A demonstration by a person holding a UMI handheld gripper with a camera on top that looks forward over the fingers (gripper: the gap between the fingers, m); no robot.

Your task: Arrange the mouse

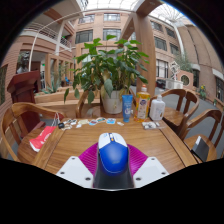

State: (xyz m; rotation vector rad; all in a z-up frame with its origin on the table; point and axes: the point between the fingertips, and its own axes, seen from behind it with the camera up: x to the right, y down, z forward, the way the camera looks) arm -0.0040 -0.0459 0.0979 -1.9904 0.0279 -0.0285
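Observation:
A blue and white computer mouse (113, 154) sits between my two fingers, with the magenta pads (90, 157) pressing on both its sides. My gripper (113, 160) is shut on the mouse and holds it above the wooden table (70, 145). The mouse's white front end points ahead toward the middle of the table.
A large potted plant (110, 70) stands at the table's far side. Beside it are a blue cup (127, 104), an orange bottle (143, 103) and a clear jar (157, 108). Small items lie in a row (95, 122). A red object (42, 138) lies at left. Wooden chairs (185, 105) surround the table.

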